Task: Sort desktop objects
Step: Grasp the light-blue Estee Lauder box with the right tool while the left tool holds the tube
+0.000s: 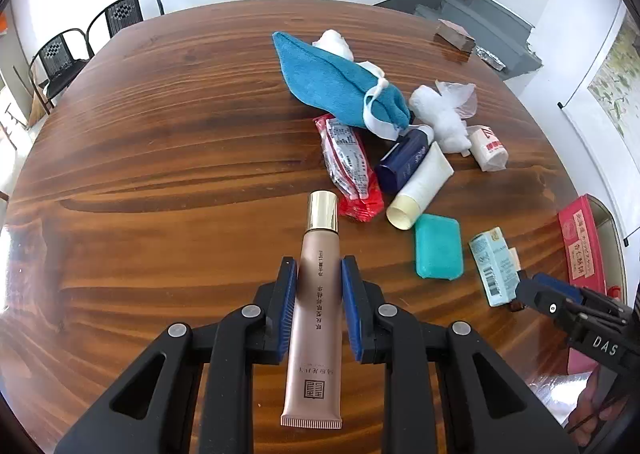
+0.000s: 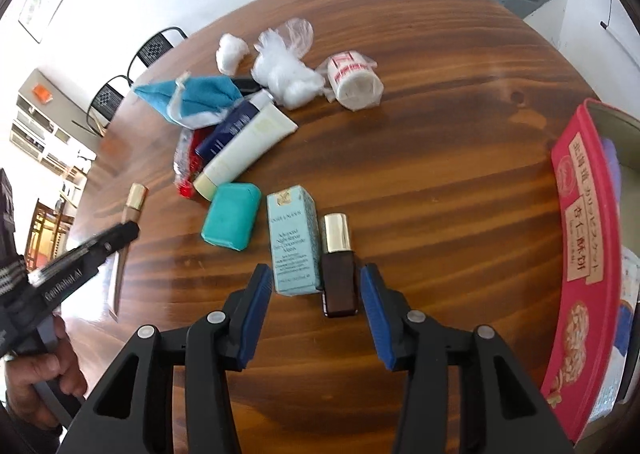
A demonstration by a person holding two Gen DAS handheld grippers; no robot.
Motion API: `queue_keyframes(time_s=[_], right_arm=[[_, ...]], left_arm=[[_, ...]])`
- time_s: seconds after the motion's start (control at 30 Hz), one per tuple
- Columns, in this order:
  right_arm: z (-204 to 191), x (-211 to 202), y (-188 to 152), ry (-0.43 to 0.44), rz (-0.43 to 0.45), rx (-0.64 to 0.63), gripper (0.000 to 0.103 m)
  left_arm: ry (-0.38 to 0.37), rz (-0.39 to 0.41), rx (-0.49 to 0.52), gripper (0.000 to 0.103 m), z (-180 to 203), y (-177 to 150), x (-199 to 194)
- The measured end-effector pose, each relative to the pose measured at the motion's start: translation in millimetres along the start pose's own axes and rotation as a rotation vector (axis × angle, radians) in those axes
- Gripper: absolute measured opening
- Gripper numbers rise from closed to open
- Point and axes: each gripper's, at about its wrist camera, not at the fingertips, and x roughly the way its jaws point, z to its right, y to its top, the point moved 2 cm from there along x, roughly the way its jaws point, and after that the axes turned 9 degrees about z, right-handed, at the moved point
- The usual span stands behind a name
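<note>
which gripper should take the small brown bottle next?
Right. The right gripper is open, with the brown bottle and the light blue carton both lying between its fingers. The left gripper is busy: it is shut on the pink tube.

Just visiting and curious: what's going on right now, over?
Left gripper shut on rose tube. Right gripper open, straddling pale blue box and brown bottle. Nothing blocking; clutter pile further out.
</note>
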Motion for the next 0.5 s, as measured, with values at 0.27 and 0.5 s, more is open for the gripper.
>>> queue_keyframes(time_s=[0.27,0.5], right_arm=[[-18.4,-4.8,-4.4,0.048,0.017,-0.062,0.051],[-33.2,30.8,0.6,0.033,-0.026,-0.123,0.051]], left_arm=[[0.01,0.011,-0.004,0.025,0.2,-6.3,-13.2],[0.013,-0.002,-0.022,0.025,-5.6,-15.0,-17.8]])
